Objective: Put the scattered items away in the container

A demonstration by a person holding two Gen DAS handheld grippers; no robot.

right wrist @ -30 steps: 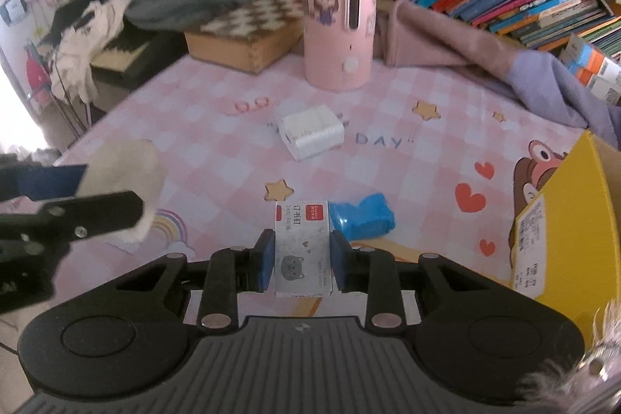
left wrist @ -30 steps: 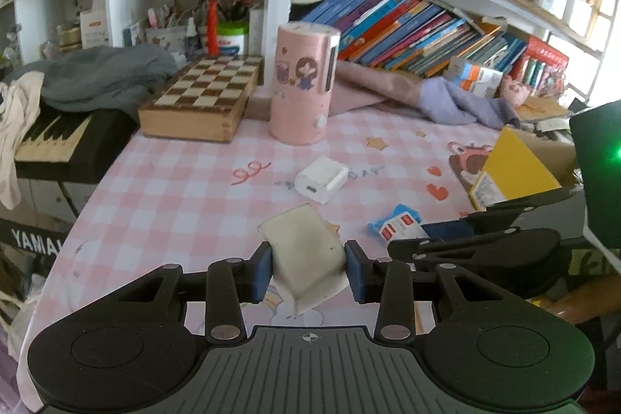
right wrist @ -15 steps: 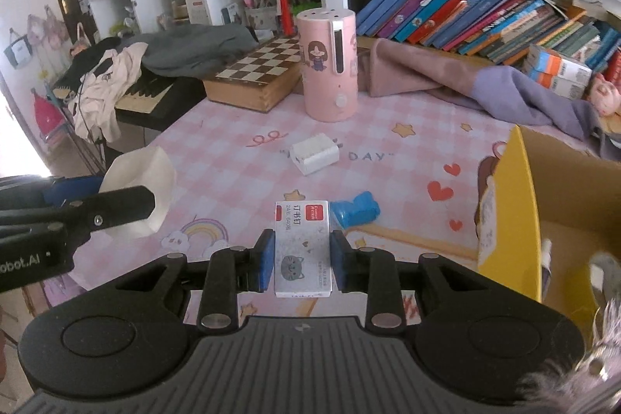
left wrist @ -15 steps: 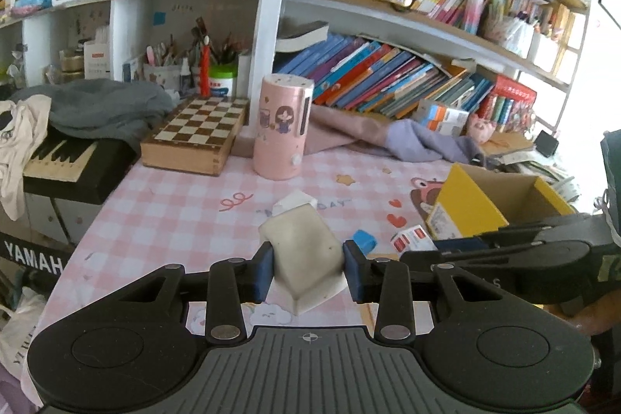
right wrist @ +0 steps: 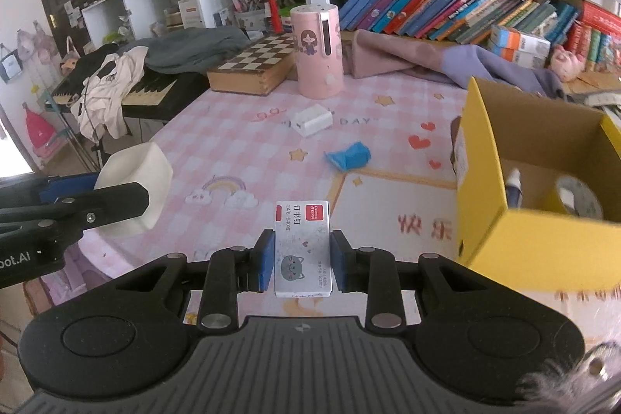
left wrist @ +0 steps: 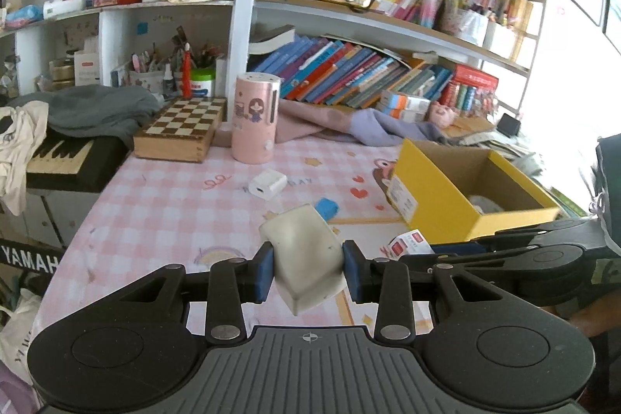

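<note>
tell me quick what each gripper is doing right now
left gripper: closed on the white block, held above the table.
right gripper: closed on the staples box, near the yellow box.

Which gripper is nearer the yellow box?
Right. The right gripper, shut on a staples box, sits beside the yellow box; the left gripper, holding a white block, is farther left.
</note>
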